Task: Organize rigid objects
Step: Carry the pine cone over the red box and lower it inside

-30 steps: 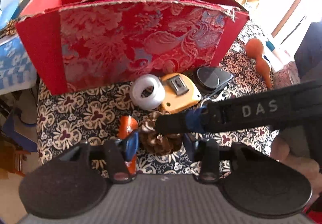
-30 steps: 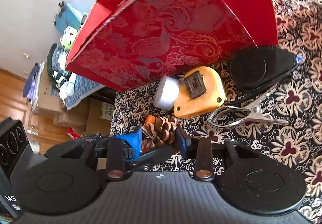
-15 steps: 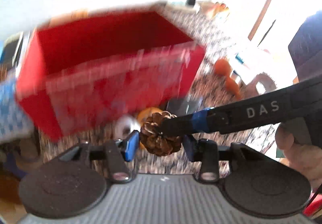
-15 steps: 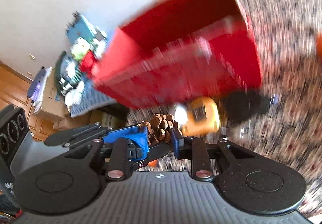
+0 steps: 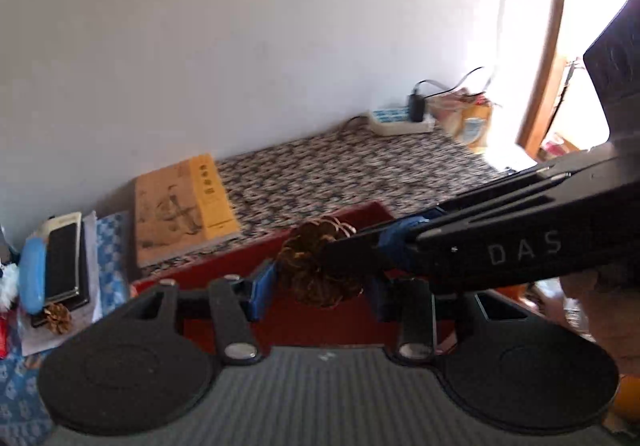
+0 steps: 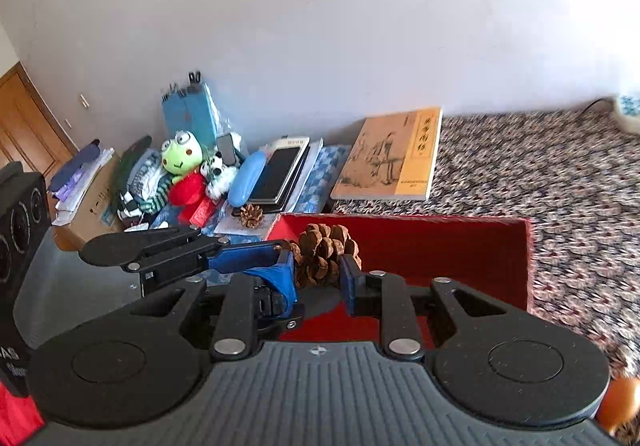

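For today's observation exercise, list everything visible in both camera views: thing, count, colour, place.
pine cone: one, brown, held between both claws above the red box
second pine cone: one, brown, on papers left of the box
red box: one, open, on patterned cloth
patterned cloth: one, dark floral, covers the table
book: one, yellow-tan, behind the box
blue case: one, beside the tablet
tablet: one, black
frog plush: one, green
power strip: one, white, far edge
left claw: black, blue pads, gripping the cone
right claw: same, gripping it too
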`<state>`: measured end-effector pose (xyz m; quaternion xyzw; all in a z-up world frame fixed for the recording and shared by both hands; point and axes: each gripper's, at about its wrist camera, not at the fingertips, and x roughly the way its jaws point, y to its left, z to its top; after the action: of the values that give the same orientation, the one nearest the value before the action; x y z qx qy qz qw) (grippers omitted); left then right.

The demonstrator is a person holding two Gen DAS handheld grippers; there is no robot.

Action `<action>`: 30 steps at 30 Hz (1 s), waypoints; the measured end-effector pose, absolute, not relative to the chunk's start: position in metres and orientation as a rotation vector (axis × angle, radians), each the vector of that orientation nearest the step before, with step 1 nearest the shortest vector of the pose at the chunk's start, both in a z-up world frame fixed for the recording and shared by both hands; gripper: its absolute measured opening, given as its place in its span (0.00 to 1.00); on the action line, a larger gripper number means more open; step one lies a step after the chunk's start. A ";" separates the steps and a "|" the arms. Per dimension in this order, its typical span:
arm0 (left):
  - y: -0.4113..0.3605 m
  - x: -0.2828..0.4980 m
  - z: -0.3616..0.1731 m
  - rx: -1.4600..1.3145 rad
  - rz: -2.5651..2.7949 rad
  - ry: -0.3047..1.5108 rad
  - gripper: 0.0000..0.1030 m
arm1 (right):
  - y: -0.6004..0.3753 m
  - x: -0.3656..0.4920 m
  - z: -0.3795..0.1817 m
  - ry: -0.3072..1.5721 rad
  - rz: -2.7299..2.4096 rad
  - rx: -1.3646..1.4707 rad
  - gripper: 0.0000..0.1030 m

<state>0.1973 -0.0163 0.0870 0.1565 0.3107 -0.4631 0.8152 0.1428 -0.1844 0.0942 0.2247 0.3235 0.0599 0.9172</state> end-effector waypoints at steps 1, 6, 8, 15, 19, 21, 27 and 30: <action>-0.018 0.207 0.082 0.342 -0.973 0.675 0.41 | -0.186 0.153 0.090 0.681 0.135 0.462 0.06; -0.032 0.245 0.049 0.364 -0.895 0.769 0.41 | -0.195 0.206 0.046 0.775 0.179 0.516 0.06; -0.030 0.256 0.036 0.376 -0.864 0.805 0.41 | -0.197 0.221 0.029 0.811 0.194 0.538 0.06; -0.027 0.278 -0.003 0.394 -0.757 0.878 0.47 | -0.198 0.257 -0.012 0.901 0.249 0.646 0.05; -0.023 0.280 -0.013 0.404 -0.724 0.873 0.50 | -0.193 0.273 -0.030 0.931 0.247 0.698 0.05; -0.023 0.279 -0.012 0.399 -0.720 0.871 0.63 | -0.190 0.280 -0.038 0.951 0.233 0.726 0.05; -0.026 0.276 -0.017 0.451 -0.680 0.864 0.64 | -0.188 0.292 -0.056 0.957 0.234 0.791 0.06; -0.030 0.272 -0.020 0.477 -0.676 0.853 0.65 | -0.193 0.289 -0.057 0.939 0.243 0.820 0.06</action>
<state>0.2723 -0.0300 -0.0204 0.2247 0.4016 -0.3184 0.8287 0.2891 -0.1929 -0.0566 0.3832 0.4384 0.1133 0.8051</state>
